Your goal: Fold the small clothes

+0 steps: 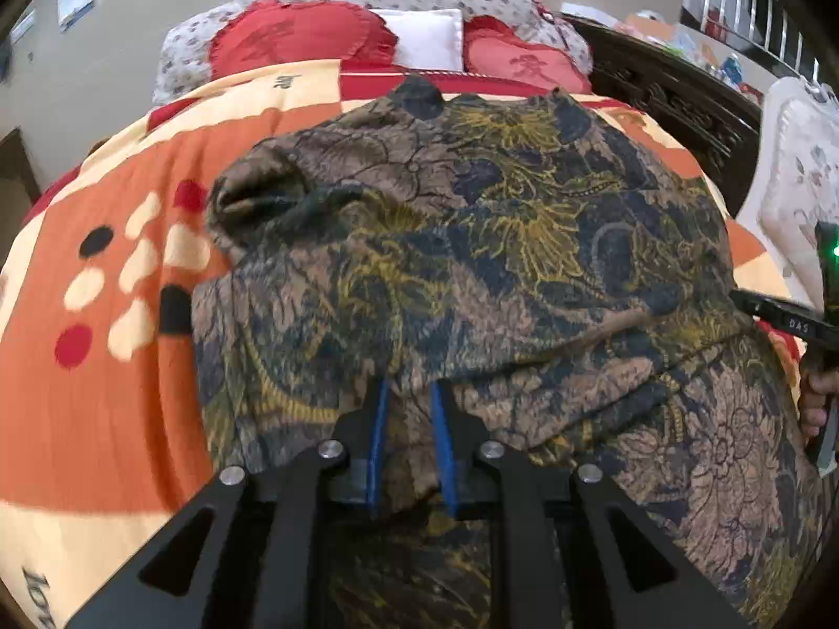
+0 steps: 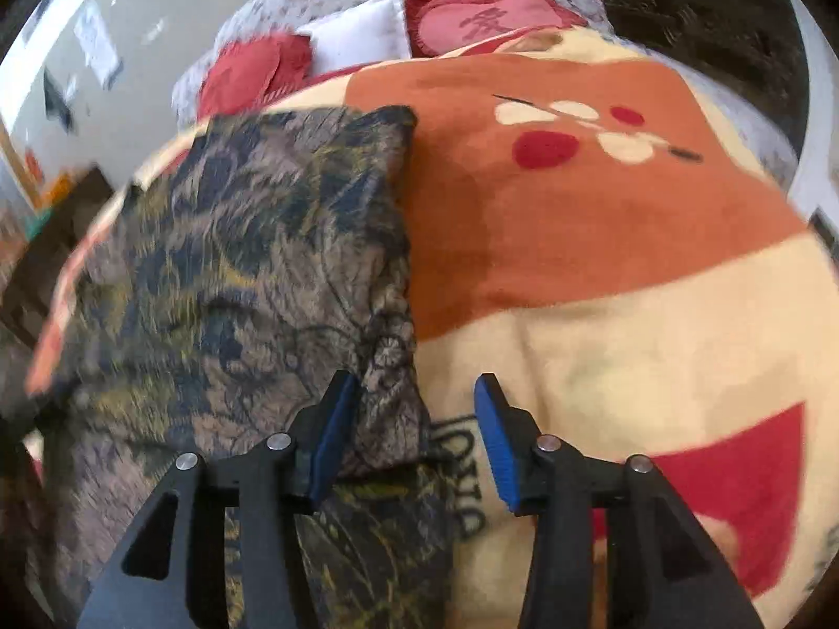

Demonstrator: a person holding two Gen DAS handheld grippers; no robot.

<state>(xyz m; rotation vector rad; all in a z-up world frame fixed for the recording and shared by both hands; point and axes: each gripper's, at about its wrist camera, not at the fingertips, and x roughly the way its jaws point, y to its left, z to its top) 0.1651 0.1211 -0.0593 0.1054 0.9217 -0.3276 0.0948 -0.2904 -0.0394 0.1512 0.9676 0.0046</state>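
Observation:
A brown, navy and gold floral garment (image 1: 498,241) lies folded over on the orange and cream bedspread (image 1: 94,367). My left gripper (image 1: 410,403) is shut on its near fold, cloth pinched between the blue pads. In the right wrist view the garment (image 2: 251,262) lies to the left, blurred by motion. My right gripper (image 2: 417,393) is open, its left pad touching the garment's right edge, nothing held between the pads. The right gripper's body shows in the left wrist view (image 1: 818,325) at the far right.
Red heart pillows (image 1: 299,36) and a white pillow (image 1: 425,36) lie at the bed's head before a floral headboard. A dark carved bed frame (image 1: 671,99) runs along the right. A white chair (image 1: 797,178) stands beside it.

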